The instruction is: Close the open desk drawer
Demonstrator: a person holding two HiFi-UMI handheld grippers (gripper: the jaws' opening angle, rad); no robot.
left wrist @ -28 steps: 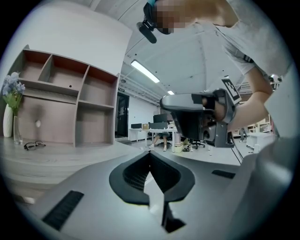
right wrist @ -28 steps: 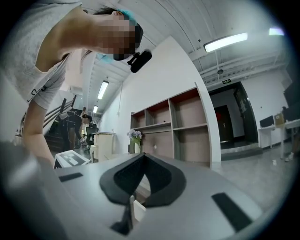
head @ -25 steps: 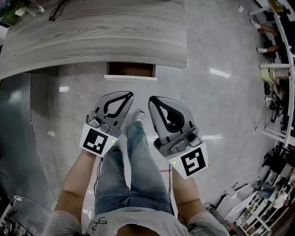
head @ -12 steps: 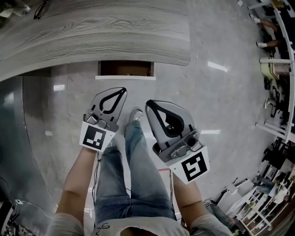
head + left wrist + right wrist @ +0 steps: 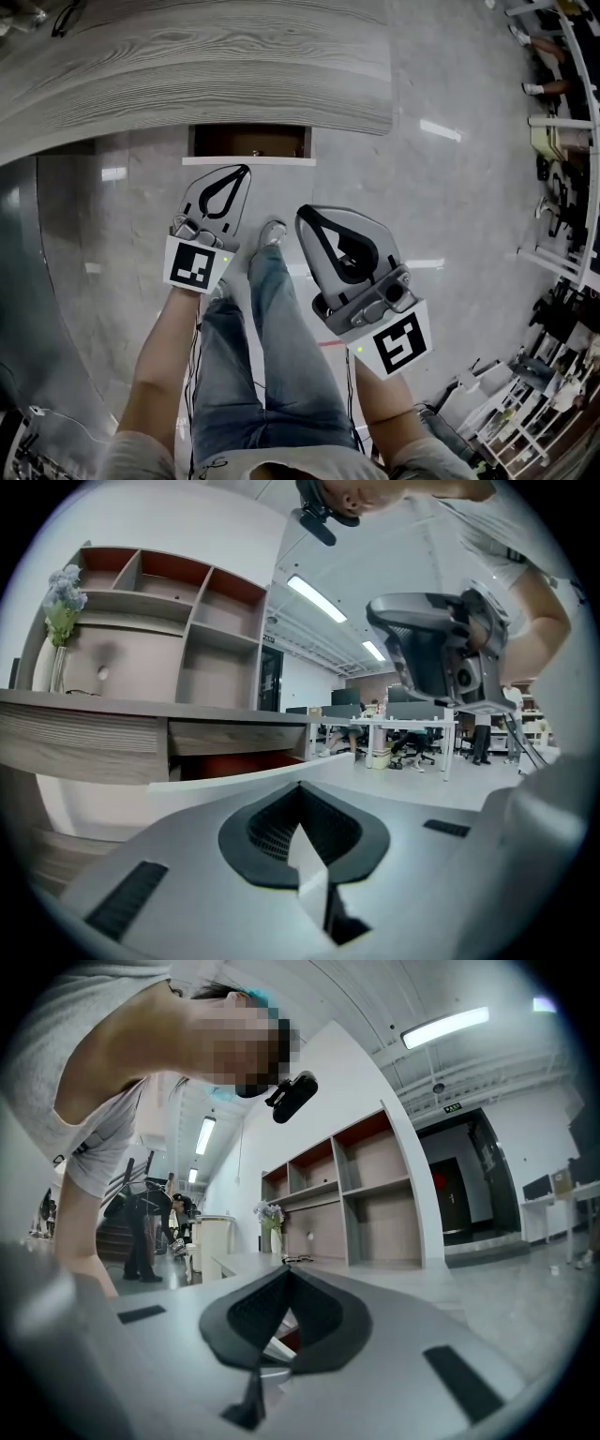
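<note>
Nearing the open drawer, left gripper closer than before; jaws together

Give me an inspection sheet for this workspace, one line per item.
Surface: grey wood-grain desk, top mostly bare.
Job's things: drawer under the desk stands open, white front toward the person.
Clutter: dark item at the desk's far left, too small to identify.
Grippers: left tongs shut, empty, tip close to the drawer front; right tongs shut, empty, farther back.
Cables: thin cable hangs beside the person's leg.
Surroundings: glossy floor; wall shelving with flowers; racks at right.
</note>
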